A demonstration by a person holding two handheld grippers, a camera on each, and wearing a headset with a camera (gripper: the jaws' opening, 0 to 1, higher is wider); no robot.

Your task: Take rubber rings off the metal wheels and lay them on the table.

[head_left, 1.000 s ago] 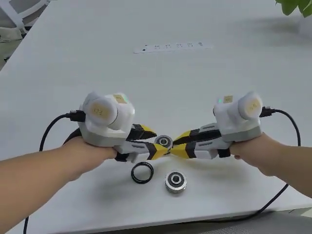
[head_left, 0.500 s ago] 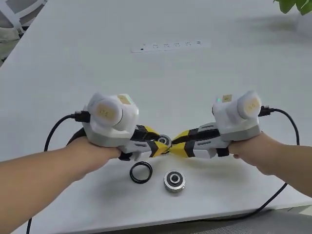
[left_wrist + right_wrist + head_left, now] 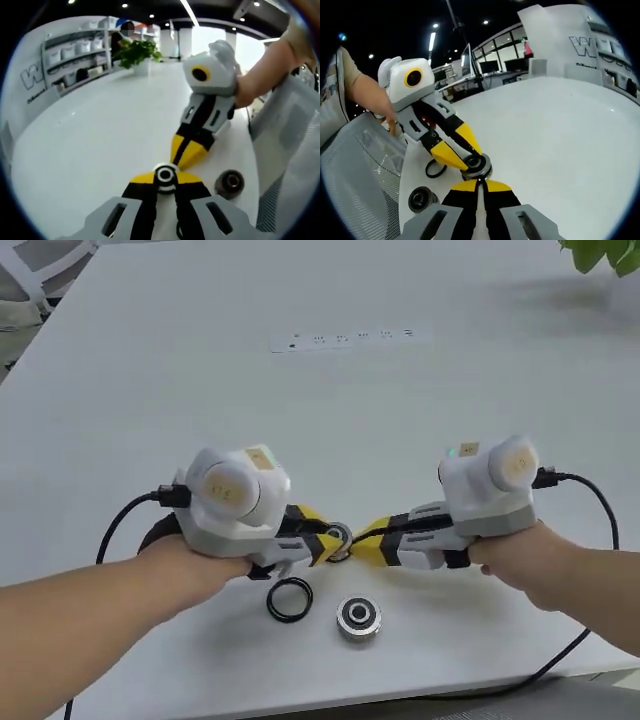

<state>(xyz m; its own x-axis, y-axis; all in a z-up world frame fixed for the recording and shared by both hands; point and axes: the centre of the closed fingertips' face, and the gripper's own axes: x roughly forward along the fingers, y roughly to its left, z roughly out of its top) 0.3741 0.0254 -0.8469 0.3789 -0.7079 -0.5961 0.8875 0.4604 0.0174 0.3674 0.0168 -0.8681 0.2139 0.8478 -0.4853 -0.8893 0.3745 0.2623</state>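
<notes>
While shelves (image 3: 75, 60) line the room, the white table (image 3: 300, 410) bears a ring (image 3: 290, 598).

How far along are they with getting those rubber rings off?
One ring already lies on the table, beside a wheel that looks bare. In hand: the left claw grips a second wheel, the right claw shut at its rim. Its ring is left to pull off and lay down.

My headset looks down on the table (image 3: 300, 390) from above; my two gripper cameras face each other, close, sharing the wheel (image 3: 165, 175) between them.
</notes>
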